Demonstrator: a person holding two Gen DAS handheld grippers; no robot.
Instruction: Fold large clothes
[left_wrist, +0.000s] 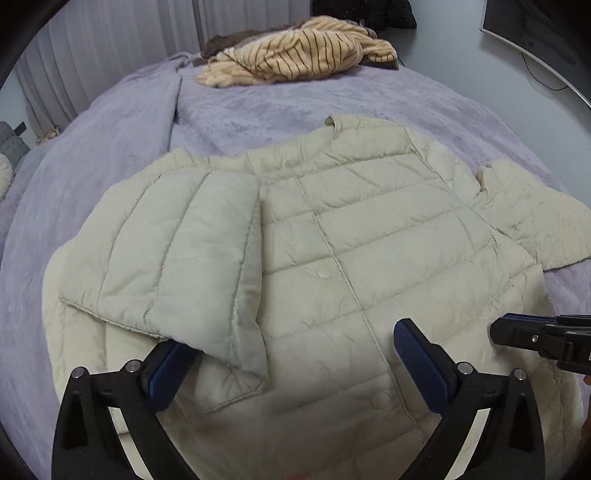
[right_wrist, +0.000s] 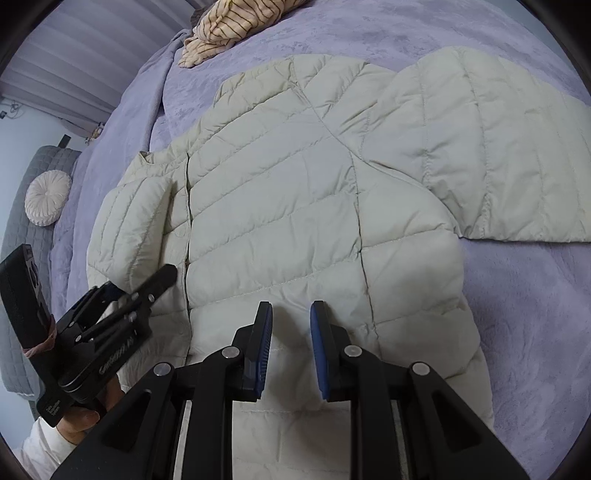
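A cream quilted puffer jacket (left_wrist: 369, 236) is lying front-up on a bed spread with a lavender plush blanket (left_wrist: 258, 110), its hem toward the near edge of the bed and its collar pointing toward the far edge. One sleeve (left_wrist: 177, 258) is lying folded across the chest, its cuff resting near the snap placket; the other sleeve (right_wrist: 498, 147) is stretching out flat over the blanket toward the bed's side edge.

The left gripper (left_wrist: 295, 369) is hovering over the lower front of the jacket with its jaws standing wide; the folded sleeve's lower corner is lying between the blue pads (left_wrist: 424, 362), and the pads are not pressing on it. The right gripper (right_wrist: 291, 350) is pointing down at the jacket's lower panel near the hem, its jaws standing narrowly apart with only a slim gap and nothing caught between them. A hand in a white sleeve (right_wrist: 48, 450) is holding the left gripper's handle at the near edge.

At the far edge of the bed a tan striped garment (left_wrist: 295, 51) is sitting bunched on darker clothing (left_wrist: 229, 38). Pale curtains (left_wrist: 110, 48) are hanging behind the bed. Beside the bed a round pleated cushion (right_wrist: 48, 197) is resting on a grey quilted pad (right_wrist: 22, 295), and a monitor (left_wrist: 539, 33) is showing at the upper corner of the left wrist view.
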